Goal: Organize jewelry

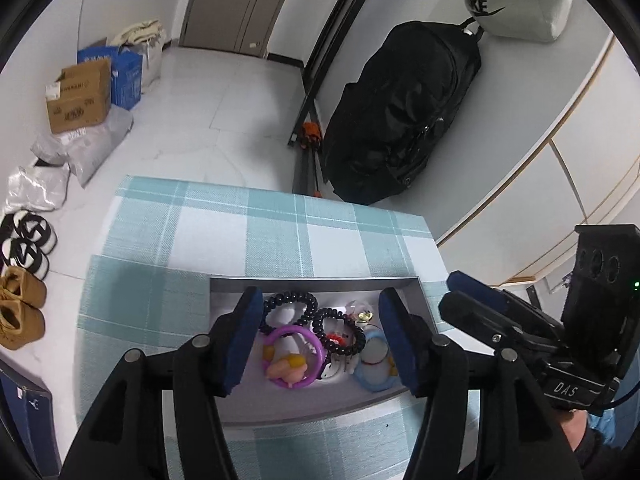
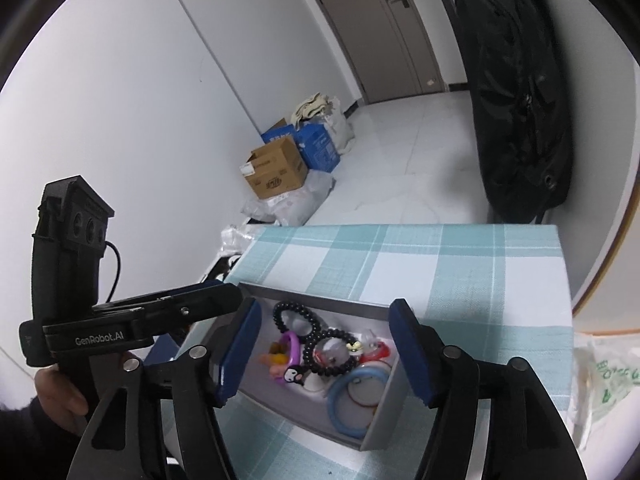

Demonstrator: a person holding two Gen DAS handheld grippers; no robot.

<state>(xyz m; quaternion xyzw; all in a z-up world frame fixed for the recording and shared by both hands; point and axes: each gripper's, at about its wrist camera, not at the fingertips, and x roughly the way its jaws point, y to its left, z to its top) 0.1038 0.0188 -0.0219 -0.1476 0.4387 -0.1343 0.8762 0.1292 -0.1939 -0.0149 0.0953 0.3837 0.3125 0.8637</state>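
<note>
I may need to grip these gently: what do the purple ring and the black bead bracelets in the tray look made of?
Purple ring: likely glossy translucent plastic; light shines through its rim. Black bead bracelets: probably polished plastic, wood or stone; each bead shows a highlight.

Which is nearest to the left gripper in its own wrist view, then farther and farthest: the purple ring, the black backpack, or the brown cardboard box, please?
From the left gripper:
1. Purple ring, between its fingers in the tray.
2. Black backpack, on the floor beyond the table, right.
3. Brown cardboard box, far left by the wall.
</note>
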